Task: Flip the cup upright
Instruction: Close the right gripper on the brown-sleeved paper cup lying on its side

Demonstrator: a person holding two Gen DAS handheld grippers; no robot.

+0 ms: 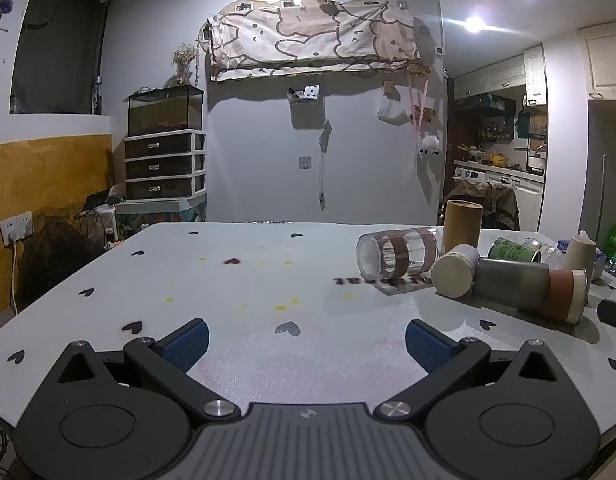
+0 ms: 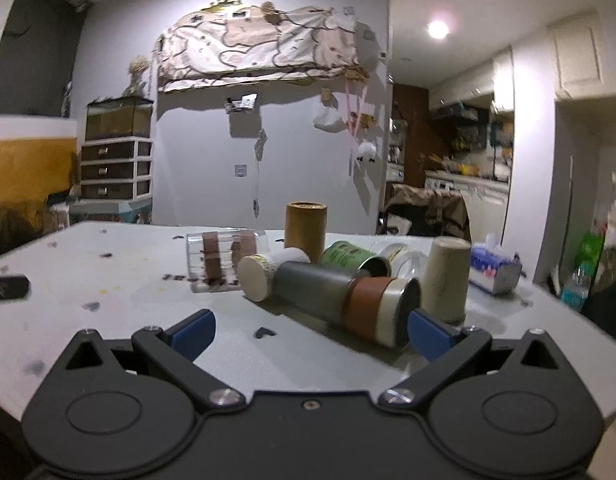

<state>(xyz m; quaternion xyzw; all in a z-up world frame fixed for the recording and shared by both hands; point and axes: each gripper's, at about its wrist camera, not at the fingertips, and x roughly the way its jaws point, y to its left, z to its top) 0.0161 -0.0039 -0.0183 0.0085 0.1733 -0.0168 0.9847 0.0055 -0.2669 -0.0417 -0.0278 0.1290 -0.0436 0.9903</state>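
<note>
The grey cup [image 2: 340,300] lies on its side on the bench [image 2: 147,292], long axis running left-back to right-front, apparently just ahead of the spread right tool [image 2: 310,330]; the left tool [image 1: 307,342], also spread, sits farther off.

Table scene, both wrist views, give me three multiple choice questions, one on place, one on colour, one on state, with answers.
1. Where does the tan tube stand?
A. behind the lying cups
B. between the right tongs
C. on the floor

2. What colour are the tongs' pads?
A. red
B. blue
C. yellow

3. How is the grey cup?
A. upright
B. on its side
C. held

Answers:
1 A, it stands upright at the back of the cluster.
2 B, blue pads show in both views.
3 B, it lies on the table, and the right tongs and left tongs are open, holding nothing.
</note>
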